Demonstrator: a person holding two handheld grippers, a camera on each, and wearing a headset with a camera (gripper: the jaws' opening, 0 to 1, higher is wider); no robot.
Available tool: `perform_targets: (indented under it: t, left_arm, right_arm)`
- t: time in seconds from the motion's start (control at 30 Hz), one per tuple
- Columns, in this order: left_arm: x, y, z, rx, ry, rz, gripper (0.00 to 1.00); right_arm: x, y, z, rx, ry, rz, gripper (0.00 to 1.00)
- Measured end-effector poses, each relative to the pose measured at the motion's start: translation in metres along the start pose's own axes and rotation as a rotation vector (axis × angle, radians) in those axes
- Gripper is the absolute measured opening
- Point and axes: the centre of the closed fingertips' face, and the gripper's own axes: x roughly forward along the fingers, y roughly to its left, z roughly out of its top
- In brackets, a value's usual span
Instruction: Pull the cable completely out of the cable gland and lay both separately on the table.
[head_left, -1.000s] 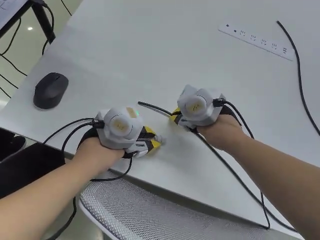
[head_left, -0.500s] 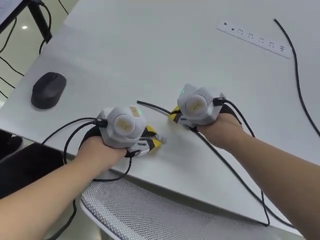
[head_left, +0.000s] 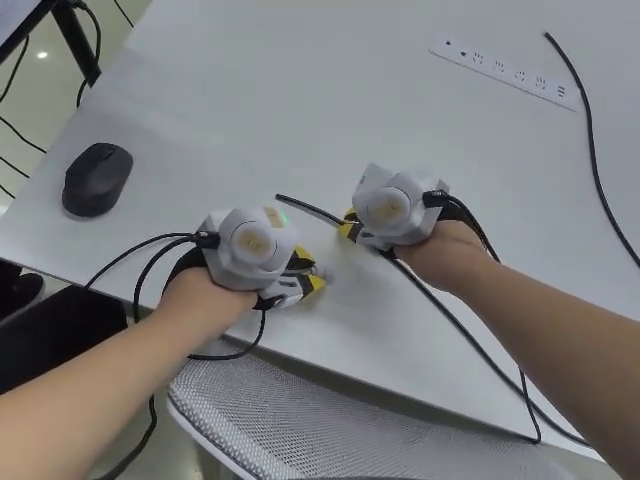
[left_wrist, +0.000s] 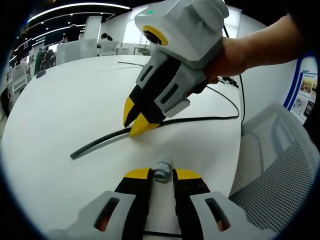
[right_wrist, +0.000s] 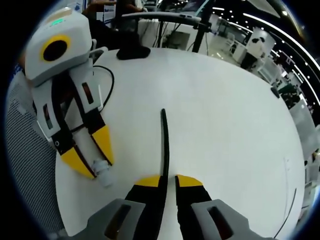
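In the left gripper view my left gripper (left_wrist: 162, 176) is shut on a small grey cable gland (left_wrist: 162, 170), held just above the white table (left_wrist: 60, 110). The black cable (left_wrist: 100, 145) lies apart from the gland, flat on the table. My right gripper (left_wrist: 136, 125) is shut on the cable a short way from its free end. The right gripper view has the cable (right_wrist: 164, 140) running forward from between my right gripper's (right_wrist: 169, 182) jaws. To the left there, the left gripper (right_wrist: 95, 167) grips the gland (right_wrist: 103, 176). From the head, the left gripper (head_left: 310, 275) and right gripper (head_left: 346, 224) sit close together near the table's front edge.
A dark mouse (head_left: 97, 178) lies at the left of the table. A white power strip (head_left: 505, 68) and a thin black lead (head_left: 590, 140) lie at the far right. A mesh chair back (head_left: 300, 430) is just under the front edge.
The left gripper has edged slightly to the right. Both grippers keep their holds, and the cable lies as before.
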Motion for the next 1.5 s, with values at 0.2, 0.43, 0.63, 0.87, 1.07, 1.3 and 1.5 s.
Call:
perform_targets:
  t: [0.2, 0.43, 0.63, 0.87, 1.07, 1.3, 1.5]
  left_arm:
    - [-0.001, 0.0, 0.003, 0.001, -0.003, 0.003, 0.22]
    - [-0.012, -0.001, 0.011, -0.006, -0.025, 0.009, 0.28]
    - [-0.025, 0.002, 0.018, -0.017, -0.037, 0.027, 0.31]
    - [-0.048, -0.005, 0.041, -0.044, -0.094, 0.056, 0.36]
    - [-0.066, -0.011, 0.051, -0.015, -0.108, 0.096, 0.45]
    - [-0.093, -0.018, 0.063, -0.02, -0.124, 0.145, 0.51]
    - [-0.115, -0.027, 0.066, -0.033, -0.141, 0.155, 0.53]
  right_arm:
    - [-0.012, -0.008, -0.002, 0.06, -0.014, -0.034, 0.13]
    - [-0.031, -0.015, -0.001, 0.118, -0.06, -0.055, 0.2]
    - [-0.056, -0.015, 0.003, 0.125, -0.115, -0.057, 0.32]
    - [-0.101, -0.013, 0.003, 0.183, -0.211, -0.069, 0.44]
    - [-0.141, -0.009, -0.005, 0.24, -0.3, -0.098, 0.52]
    - [-0.18, -0.01, -0.029, 0.334, -0.365, -0.166, 0.64]
    - [-0.213, -0.009, -0.049, 0.484, -0.458, -0.203, 0.69]
